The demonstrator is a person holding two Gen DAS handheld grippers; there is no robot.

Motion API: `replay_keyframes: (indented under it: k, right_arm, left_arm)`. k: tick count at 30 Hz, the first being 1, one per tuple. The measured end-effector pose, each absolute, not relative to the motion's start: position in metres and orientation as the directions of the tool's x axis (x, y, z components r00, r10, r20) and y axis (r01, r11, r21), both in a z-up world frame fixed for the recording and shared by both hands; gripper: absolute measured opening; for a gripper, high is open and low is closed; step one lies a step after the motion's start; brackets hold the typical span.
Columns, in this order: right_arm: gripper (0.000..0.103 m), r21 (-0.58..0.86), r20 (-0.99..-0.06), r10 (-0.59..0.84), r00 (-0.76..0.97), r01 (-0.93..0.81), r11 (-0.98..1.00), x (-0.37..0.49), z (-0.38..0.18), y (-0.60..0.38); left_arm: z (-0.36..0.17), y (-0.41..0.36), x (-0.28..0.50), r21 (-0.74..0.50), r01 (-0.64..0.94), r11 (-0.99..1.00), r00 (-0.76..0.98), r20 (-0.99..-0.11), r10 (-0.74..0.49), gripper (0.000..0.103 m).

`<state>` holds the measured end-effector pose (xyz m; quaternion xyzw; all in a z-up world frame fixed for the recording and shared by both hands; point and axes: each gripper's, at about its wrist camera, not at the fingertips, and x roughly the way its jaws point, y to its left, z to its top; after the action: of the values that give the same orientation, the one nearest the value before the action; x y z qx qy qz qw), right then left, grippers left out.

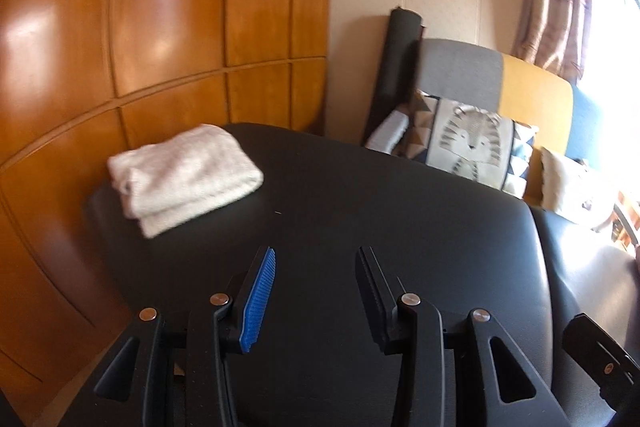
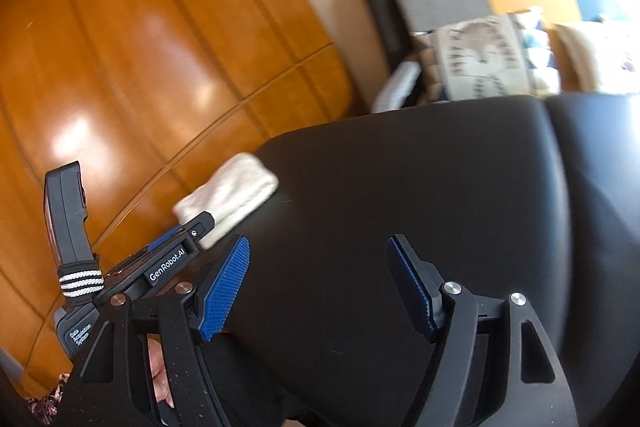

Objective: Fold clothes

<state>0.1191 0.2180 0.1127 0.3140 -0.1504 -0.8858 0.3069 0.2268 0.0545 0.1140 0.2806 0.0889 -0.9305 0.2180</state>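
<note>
Left wrist view: left gripper (image 1: 316, 259) angled down, jaws apparently empty.

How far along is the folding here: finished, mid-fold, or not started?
Done: a white knitted garment lies folded in a compact bundle near the far corner of the black padded surface. In hand: nothing; the left gripper and right gripper are both open and empty. Left: no other unfolded clothes are in view.

Folded towel (image 1: 184, 173) lies on table's (image 1: 360, 211) far-left corner; cushions (image 1: 472, 147) apparently behind.
</note>
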Motion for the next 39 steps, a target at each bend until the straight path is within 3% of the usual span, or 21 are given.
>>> replay_keyframes:
  k: [9, 20, 39]
  right_arm:
    - [0.074, 0.322, -0.459, -0.695, -0.553, 0.625, -0.711, 0.138, 0.141, 0.110]
    - [0.074, 0.266, -0.454, -0.731, -0.510, 0.705, -0.658, 0.135, 0.165, 0.042]
    - [0.074, 0.274, -0.476, -0.748, -0.462, 0.731, -0.626, 0.127, 0.171, -0.002]
  left_arm:
    - [0.130, -0.011, 0.265, -0.034, 0.592, -0.805, -0.685, -0.548, -0.481, 0.042]
    - [0.147, -0.067, 0.292, -0.027, 0.703, -0.710, -0.608, -0.541, -0.581, 0.042]
    - [0.158, -0.099, 0.304, -0.059, 0.714, -0.697, -0.606, -0.552, -0.573, 0.042]
